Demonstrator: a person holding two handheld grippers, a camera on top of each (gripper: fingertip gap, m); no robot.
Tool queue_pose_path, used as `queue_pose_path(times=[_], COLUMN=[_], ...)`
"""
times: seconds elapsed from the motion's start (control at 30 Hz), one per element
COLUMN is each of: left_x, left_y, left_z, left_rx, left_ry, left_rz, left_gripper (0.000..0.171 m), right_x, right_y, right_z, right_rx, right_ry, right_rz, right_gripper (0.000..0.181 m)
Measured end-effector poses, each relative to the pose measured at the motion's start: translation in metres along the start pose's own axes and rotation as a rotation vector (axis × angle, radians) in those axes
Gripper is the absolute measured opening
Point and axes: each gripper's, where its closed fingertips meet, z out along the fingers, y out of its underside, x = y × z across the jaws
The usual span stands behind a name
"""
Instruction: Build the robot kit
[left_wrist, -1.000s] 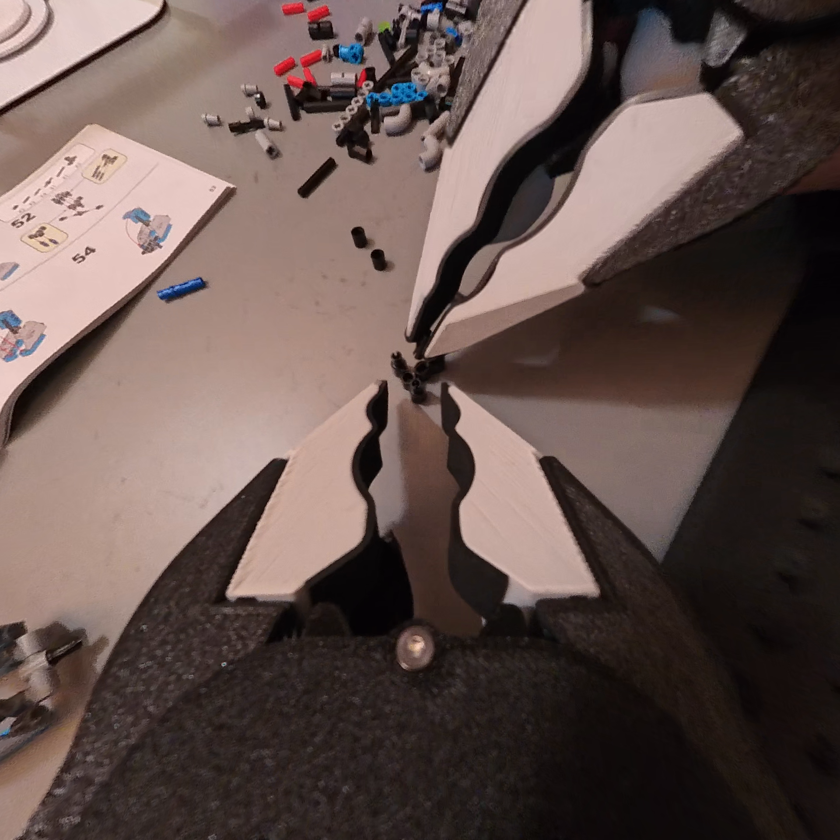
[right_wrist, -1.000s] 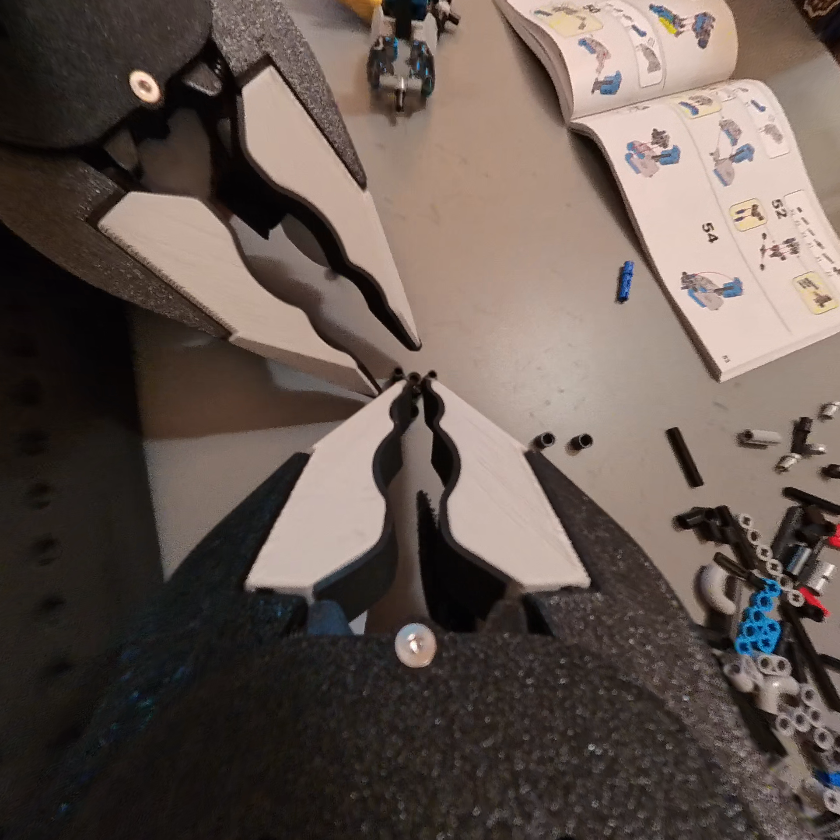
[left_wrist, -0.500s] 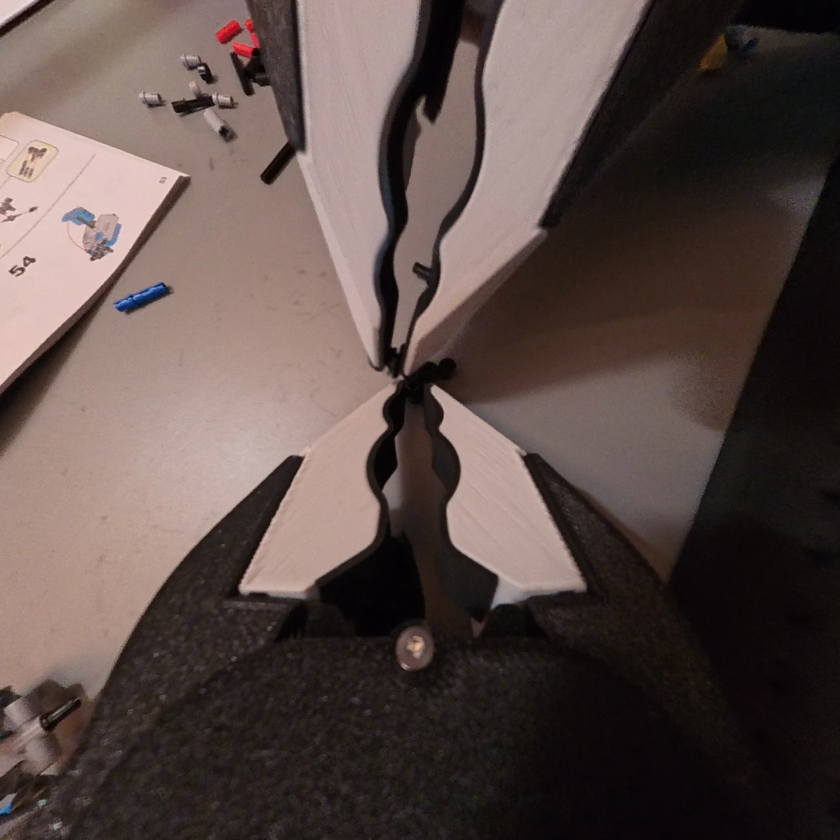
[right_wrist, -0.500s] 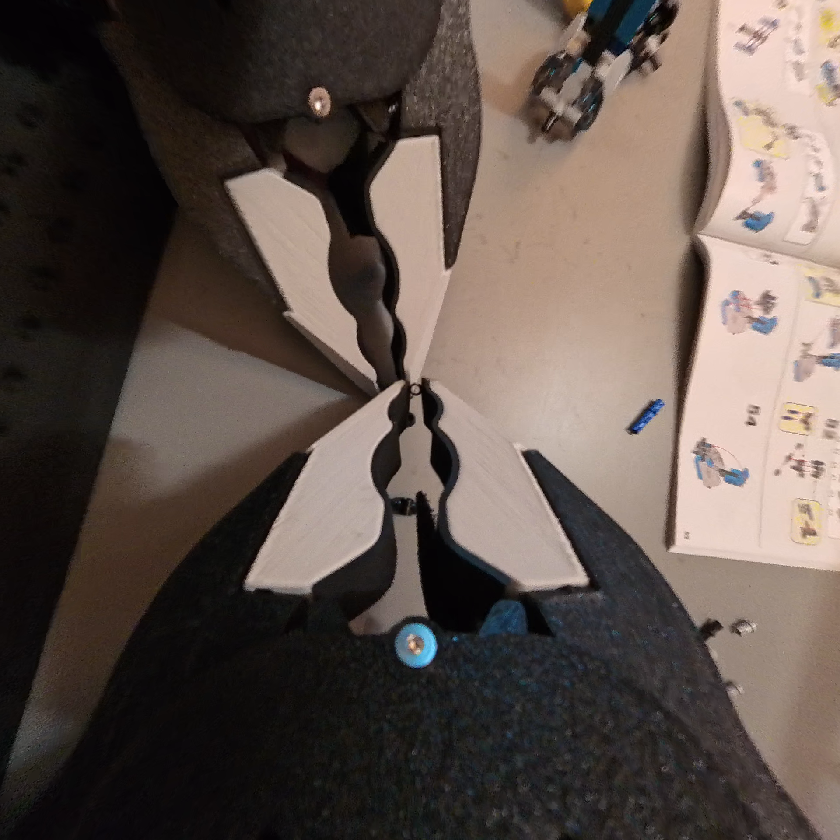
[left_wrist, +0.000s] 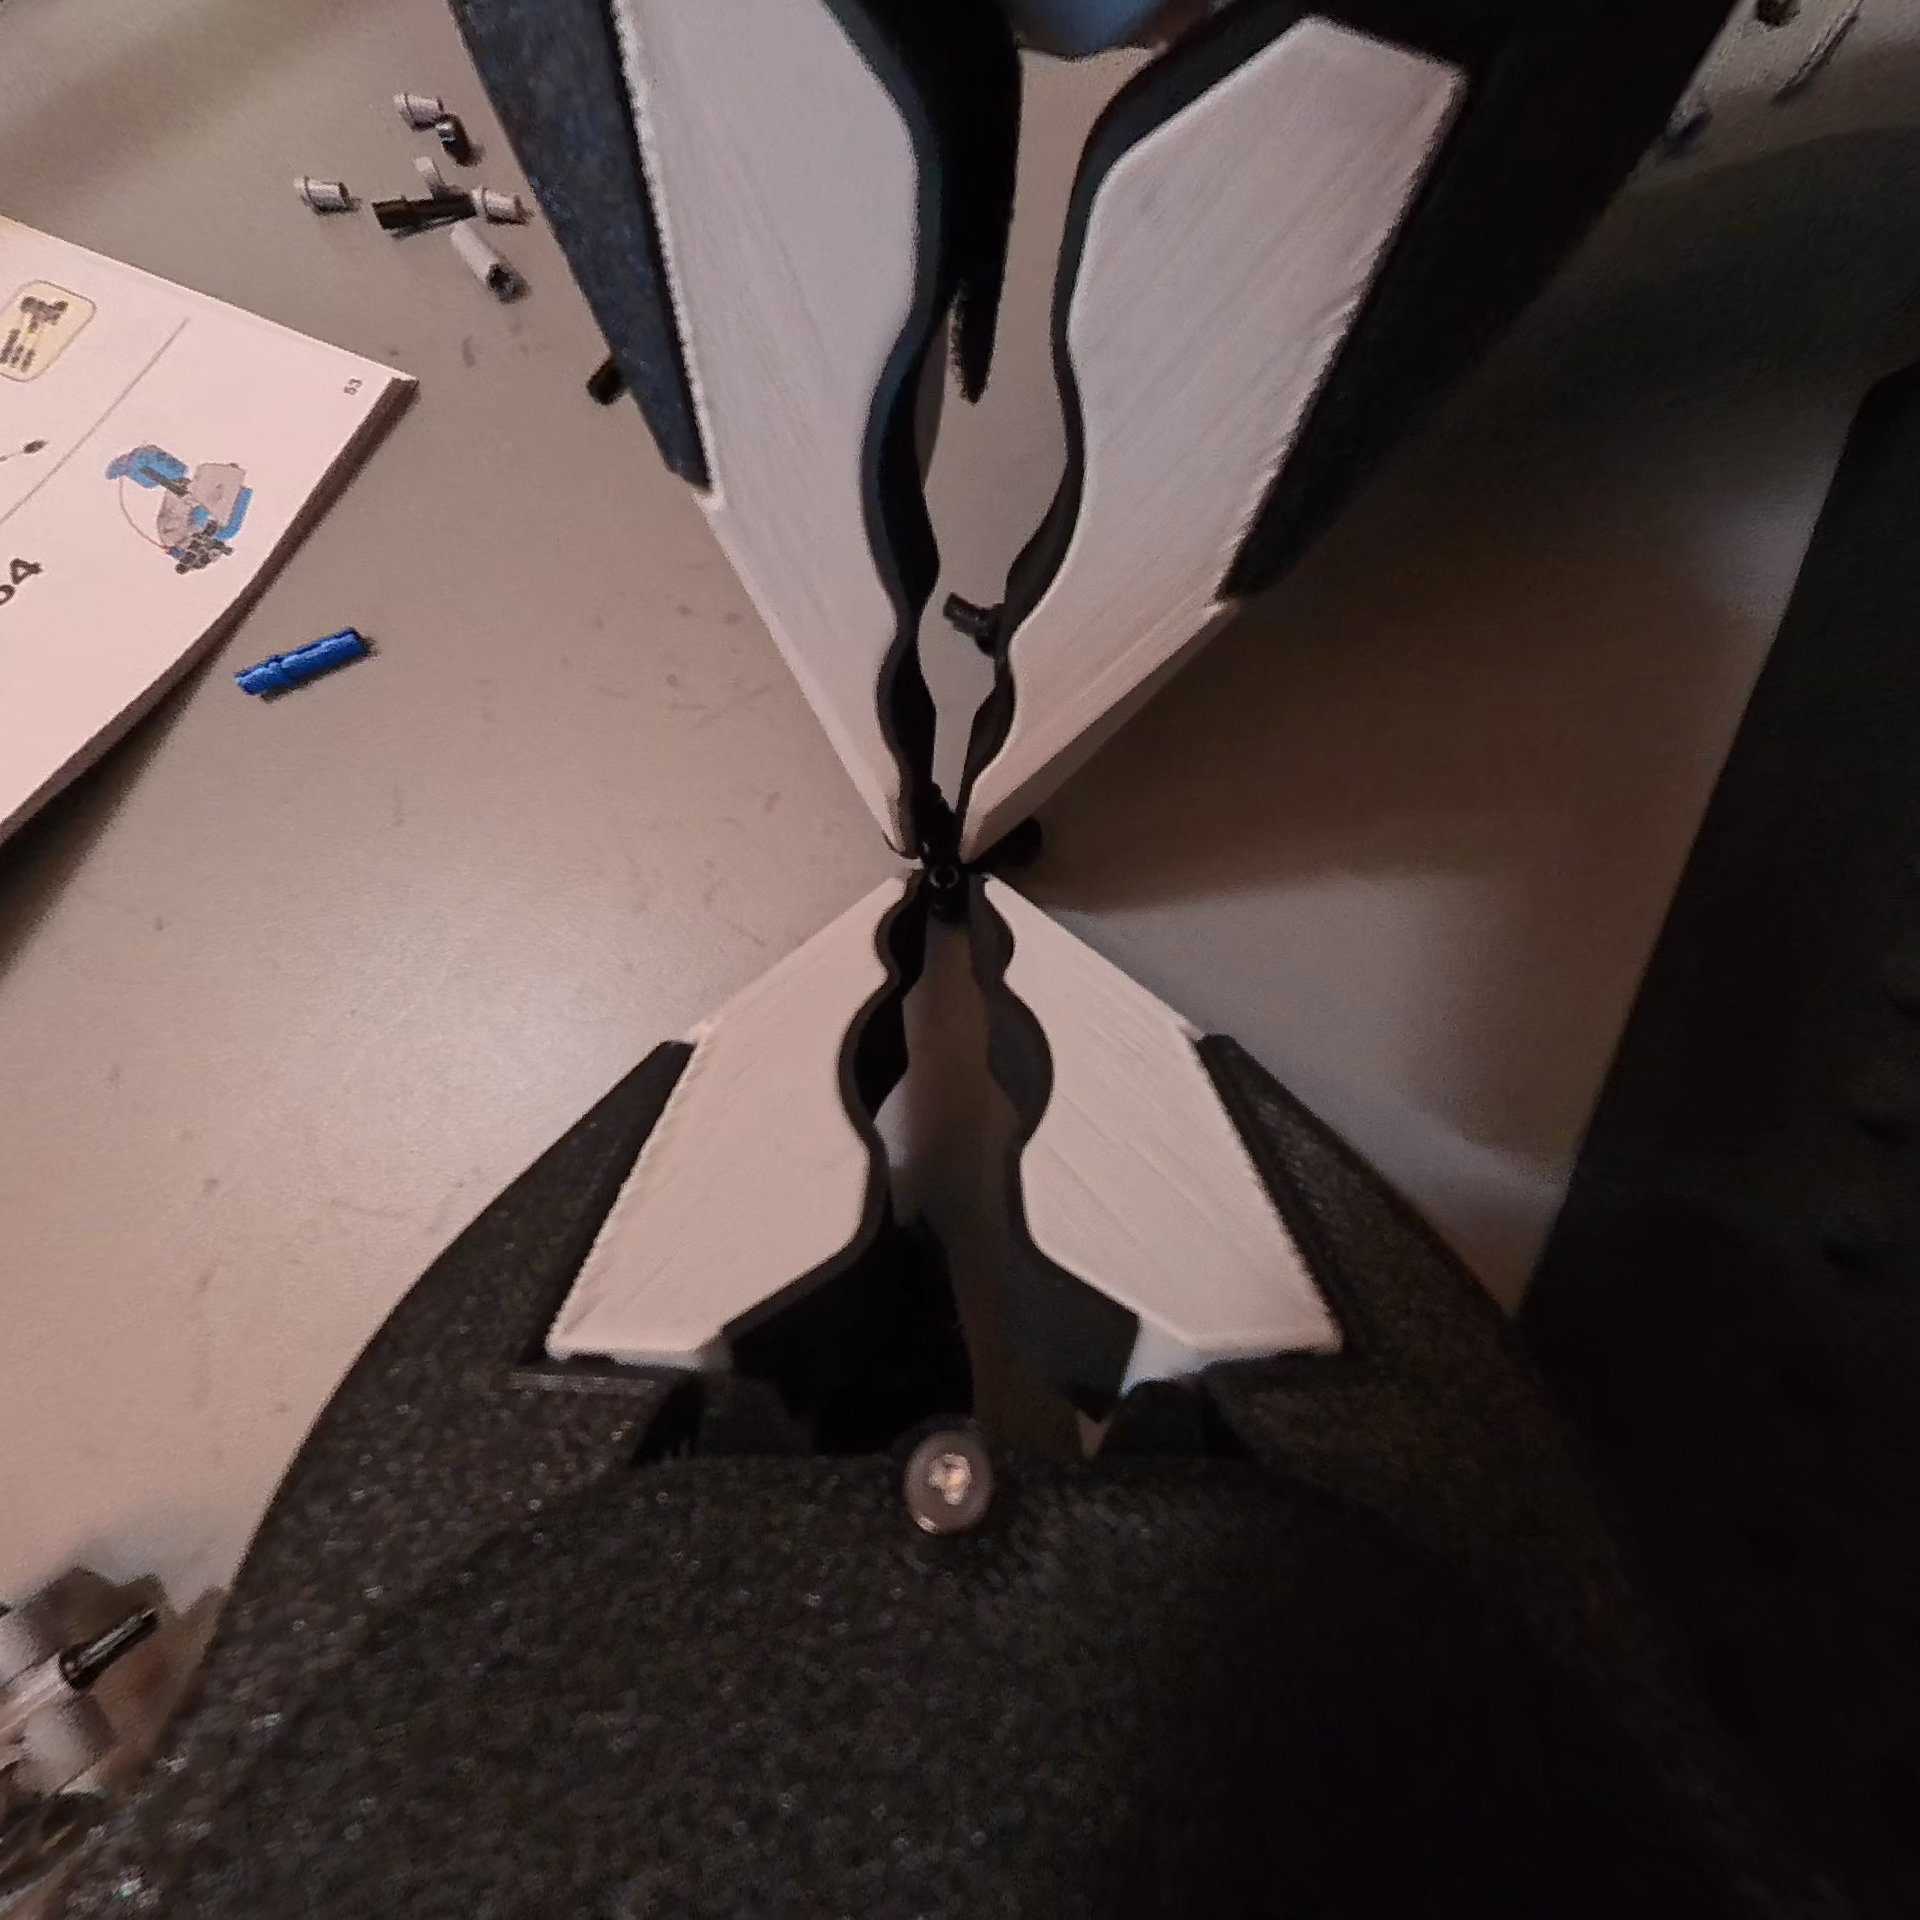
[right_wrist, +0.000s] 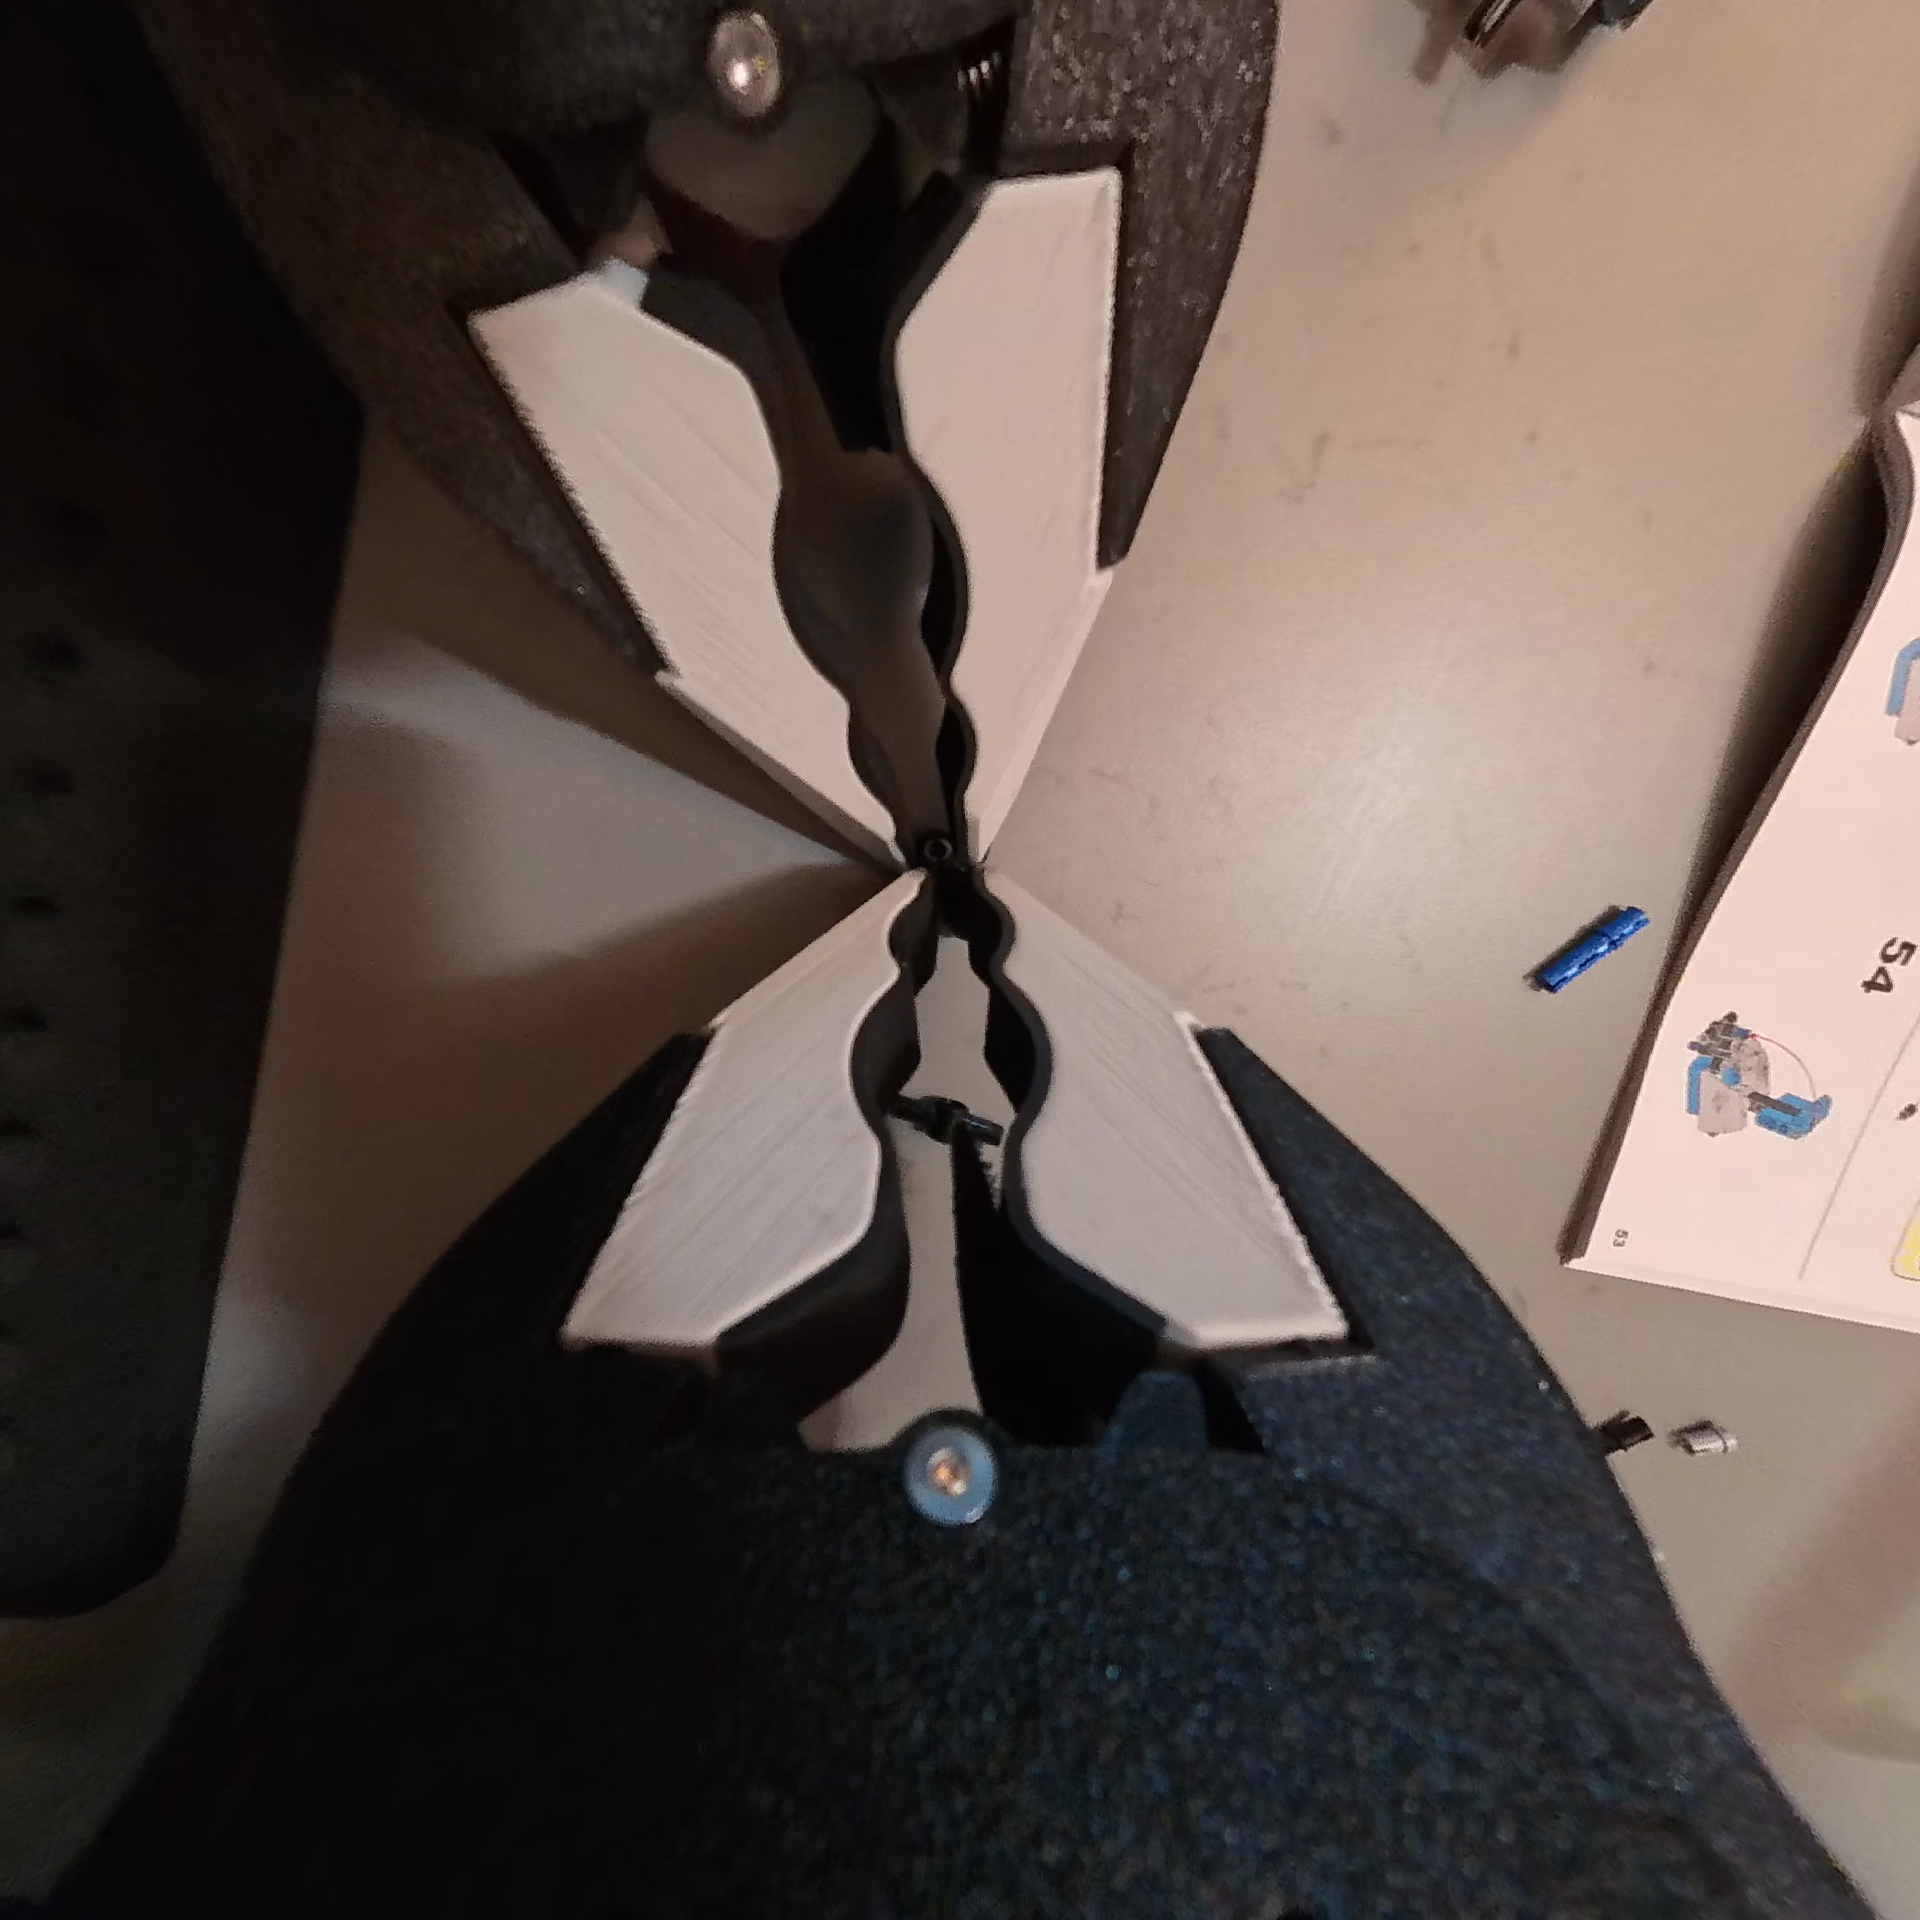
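the left gripper (left_wrist: 943, 883) and the right gripper (right_wrist: 948, 883) met tip to tip above the grey counter (left_wrist: 436, 935), their jaws nearly pressed together, each pinching an end of a small black connector piece (left_wrist: 945, 881). a second black pin (right_wrist: 940, 1117) lay on the counter under the right gripper's jaws. a blue pin (left_wrist: 301, 662) lay to the left, just beside the open instruction booklet (left_wrist: 156, 499). a few loose grey and black pieces (left_wrist: 436, 203) lay scattered at the far left.
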Motion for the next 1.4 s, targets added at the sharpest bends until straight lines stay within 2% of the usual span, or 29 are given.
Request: queue_pose_path(times=[0.2,0.43,0.53,0.6,0.7,0.8,0.87,1.0,1.07,1.13,1.2,1.3,1.4], left_x=[0.0,0.0,0.0,0.0,0.0,0.0,0.0,-0.001,-0.001,-0.001,-0.001,-0.001,-0.004], left_y=[0.001,0.001,0.001,0.001,0.001,0.002,0.003,0.004,0.004,0.004,0.004,0.004,0.005], left_z=[-0.001,-0.001,-0.001,-0.001,-0.001,-0.002,-0.003,-0.006,-0.006,-0.006,-0.006,-0.006,-0.01], left_rx=[0.0,-0.001,0.0,0.0,0.001,0.002,0.002,0.002,-0.001,-0.002,-0.002,-0.002,0.002], left_ry=[-0.022,-0.023,-0.027,-0.03,-0.032,-0.047,-0.057,-0.067,-0.072,-0.078,-0.08,-0.088,-0.11], left_rz=[0.023,0.025,0.032,0.036,0.038,0.055,0.069,0.073,0.074,0.08,0.081,0.087,0.09], left_gripper=[0.008,0.007,0.008,0.008,0.007,0.008,0.008,0.008,0.009,0.009,0.009,0.009,0.01], right_x=[-0.001,-0.001,0.0,-0.002,0.001,0.009,0.014,0.011,0.001,-0.01,-0.014,-0.013,-0.004], right_y=[0.004,0.004,0.003,0.0,0.001,0.017,0.044,0.102,0.119,0.123,0.105,0.039,0.009], right_z=[0.003,0.004,0.002,-0.003,-0.016,-0.028,-0.037,-0.062,-0.067,-0.064,-0.059,-0.047,-0.028], right_rx=[-0.05,-0.009,0.052,0.104,0.155,0.174,0.147,0.182,0.219,0.225,0.262,0.403,0.367], right_ry=[-0.006,-0.039,-0.027,-0.035,0.014,0.126,0.213,0.4,0.433,0.423,0.418,0.355,0.415], right_rz=[-0.048,-0.036,0.016,0.061,0.113,0.188,0.294,0.591,0.722,0.777,0.764,0.652,0.494], right_gripper=[0.004,0.004,0.004,0.017,0.019,0.017,0.019,0.019,0.02,0.024,0.024,0.022,0.024])
